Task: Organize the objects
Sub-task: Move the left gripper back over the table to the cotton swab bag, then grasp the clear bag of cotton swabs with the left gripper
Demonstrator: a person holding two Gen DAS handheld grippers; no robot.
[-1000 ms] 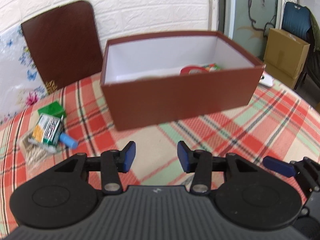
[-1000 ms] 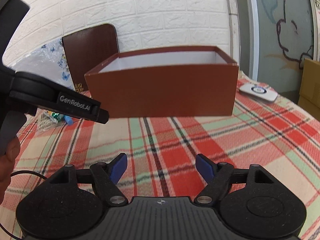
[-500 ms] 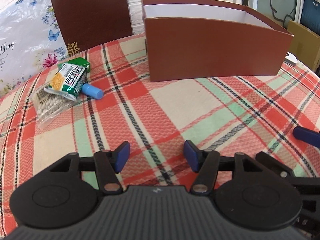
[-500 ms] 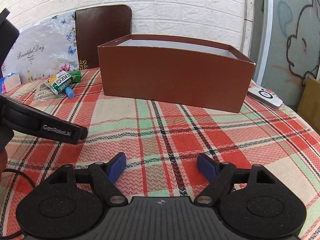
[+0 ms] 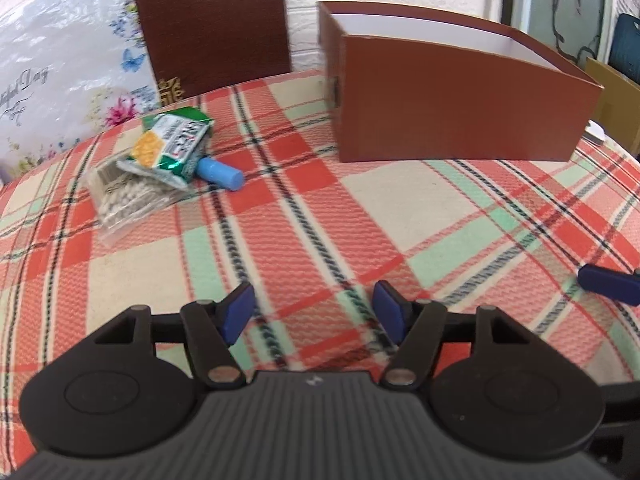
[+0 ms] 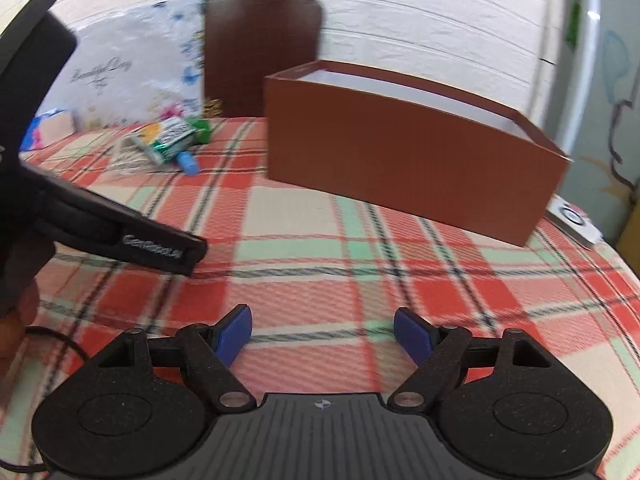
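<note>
A brown open box [image 5: 452,108] [image 6: 404,148] stands on the checked tablecloth [image 5: 360,216]. To its left lies a small pile: a green snack packet [image 5: 172,148] [image 6: 168,140], a clear bag of pale pieces [image 5: 128,196] and a blue tube [image 5: 220,172] [image 6: 188,162]. My left gripper [image 5: 314,316] hovers over bare cloth, well short of the pile; its jaws are opening with nothing between them. My right gripper [image 6: 324,334] is open and empty, in front of the box. The left tool's black body [image 6: 120,232] crosses the right wrist view.
A dark brown board [image 5: 208,20] leans on the white brick wall behind the table, beside a flowered plastic sheet [image 5: 60,60]. A white remote [image 6: 576,220] lies at the table's right edge. A cardboard carton [image 5: 616,92] and a blue chair stand beyond.
Both views have swung left: the box has shifted right and the pile of packets has come closer. My left gripper's jaws stand wider apart than a second ago.
</note>
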